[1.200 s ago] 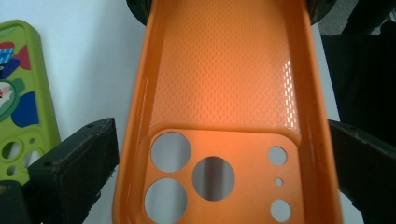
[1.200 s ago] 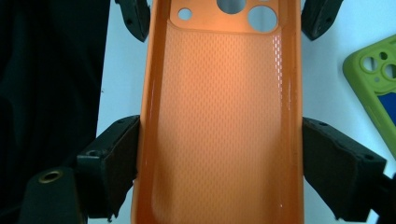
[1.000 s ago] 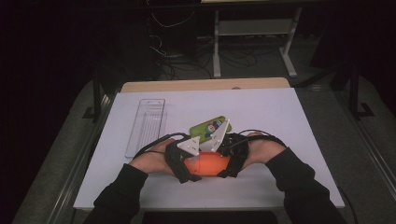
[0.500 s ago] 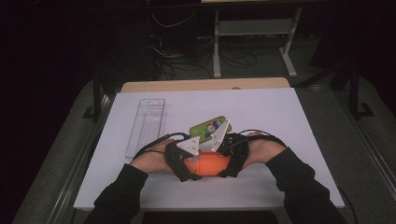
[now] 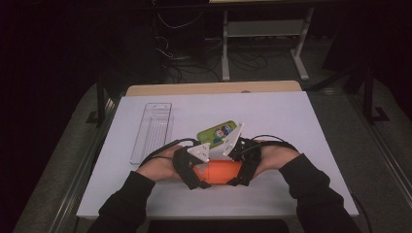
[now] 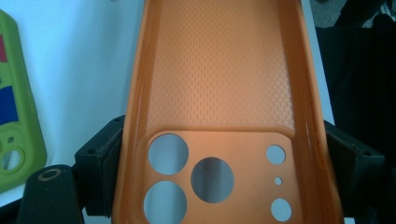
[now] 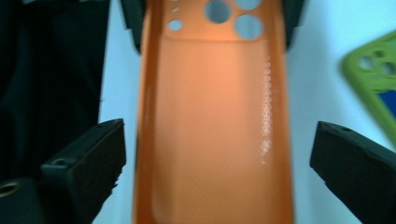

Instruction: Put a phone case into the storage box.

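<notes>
Orange phone case [image 6: 219, 93] clamped in left gripper [image 6: 219, 172], between parted right gripper [image 7: 215, 158] jaws

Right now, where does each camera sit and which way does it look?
High view: above the person's side, looking forward and down at the table; forearms, both hands show.
Left gripper view: rides the left tool, looking along the orange case; jaws clamp its sides.
Right gripper view: rides the right tool; jaws stand off the case.
All share the orange case and green case.
</notes>
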Action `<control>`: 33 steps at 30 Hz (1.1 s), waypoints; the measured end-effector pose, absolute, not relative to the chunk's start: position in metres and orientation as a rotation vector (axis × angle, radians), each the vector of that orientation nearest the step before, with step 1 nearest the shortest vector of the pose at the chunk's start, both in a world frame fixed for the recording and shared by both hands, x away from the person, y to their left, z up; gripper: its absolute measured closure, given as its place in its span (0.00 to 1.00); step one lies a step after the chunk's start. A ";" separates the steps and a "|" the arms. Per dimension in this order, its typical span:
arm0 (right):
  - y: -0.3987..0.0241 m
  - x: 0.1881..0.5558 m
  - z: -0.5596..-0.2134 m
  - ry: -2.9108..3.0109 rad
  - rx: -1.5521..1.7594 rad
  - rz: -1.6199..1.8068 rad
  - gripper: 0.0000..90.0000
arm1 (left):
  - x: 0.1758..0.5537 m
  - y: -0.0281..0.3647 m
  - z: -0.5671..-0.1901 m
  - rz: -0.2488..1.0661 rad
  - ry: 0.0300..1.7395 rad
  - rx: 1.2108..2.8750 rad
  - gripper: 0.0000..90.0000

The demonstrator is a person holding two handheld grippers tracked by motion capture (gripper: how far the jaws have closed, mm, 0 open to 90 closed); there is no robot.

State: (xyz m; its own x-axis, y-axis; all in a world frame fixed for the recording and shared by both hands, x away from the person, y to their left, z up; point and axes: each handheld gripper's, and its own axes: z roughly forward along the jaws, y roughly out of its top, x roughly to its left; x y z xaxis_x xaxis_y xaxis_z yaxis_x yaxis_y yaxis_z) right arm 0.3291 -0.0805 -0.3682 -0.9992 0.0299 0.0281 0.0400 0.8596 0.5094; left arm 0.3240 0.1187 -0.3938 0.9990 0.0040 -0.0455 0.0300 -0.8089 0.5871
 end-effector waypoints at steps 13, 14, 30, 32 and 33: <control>-0.126 0.343 -0.368 -3.065 -0.460 -1.060 0.00 | 0.331 0.120 -0.399 0.060 0.334 2.456 0.18; -0.130 0.343 -0.370 -3.059 -0.497 -1.078 0.00 | 0.332 0.119 -0.399 0.068 0.368 2.454 0.18; -0.168 0.324 -0.401 -2.893 -1.183 -1.288 0.00 | 0.336 0.121 -0.399 0.108 0.583 2.423 0.18; -0.169 0.319 -0.404 -2.879 -1.250 -1.322 0.00 | 0.337 0.122 -0.398 0.121 0.578 2.434 0.18; -0.169 0.316 -0.406 -2.884 -1.263 -1.335 0.00 | 0.337 0.122 -0.398 0.121 0.578 2.434 0.18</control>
State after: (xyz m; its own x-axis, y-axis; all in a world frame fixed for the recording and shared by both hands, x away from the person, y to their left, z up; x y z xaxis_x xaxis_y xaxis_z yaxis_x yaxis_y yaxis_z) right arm 0.3160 -0.1689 -0.4061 -0.6941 0.7180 0.0516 0.5038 0.4334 0.7472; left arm 0.3374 0.1223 -0.3979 0.8998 0.4332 -0.0525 0.3758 -0.7080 0.5979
